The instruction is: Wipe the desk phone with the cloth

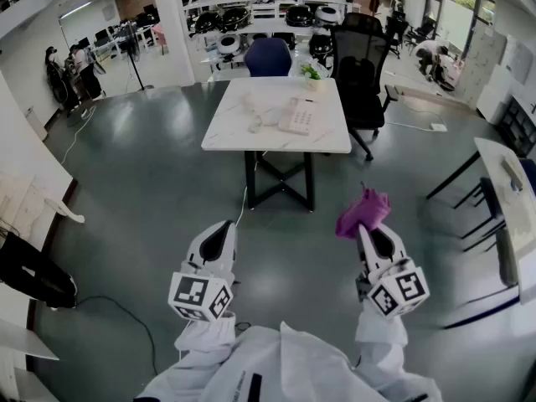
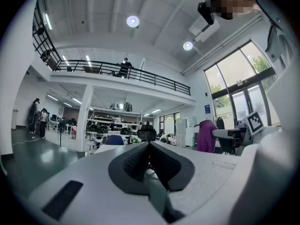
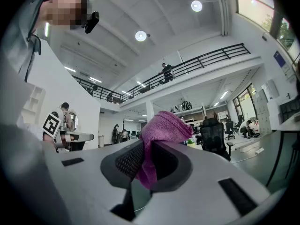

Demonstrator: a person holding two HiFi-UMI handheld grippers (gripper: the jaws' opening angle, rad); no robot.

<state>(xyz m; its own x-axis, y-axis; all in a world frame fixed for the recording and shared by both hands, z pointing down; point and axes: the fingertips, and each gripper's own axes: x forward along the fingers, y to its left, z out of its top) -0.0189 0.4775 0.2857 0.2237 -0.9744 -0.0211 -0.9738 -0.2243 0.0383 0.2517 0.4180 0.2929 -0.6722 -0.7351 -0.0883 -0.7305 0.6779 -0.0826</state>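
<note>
A white desk phone lies on a white marble-top table some way ahead of me, its handset lying off to its left. A purple cloth is pinched in my right gripper, which is shut on it and held low at the right, well short of the table. The cloth bunches out above the jaws in the right gripper view. My left gripper hangs at the left, shut with nothing in it; its dark pads meet in the left gripper view.
A black office chair and a blue chair stand by the table. A small plant sits at the table's far edge. Another desk is at the right. Grey floor lies between me and the table.
</note>
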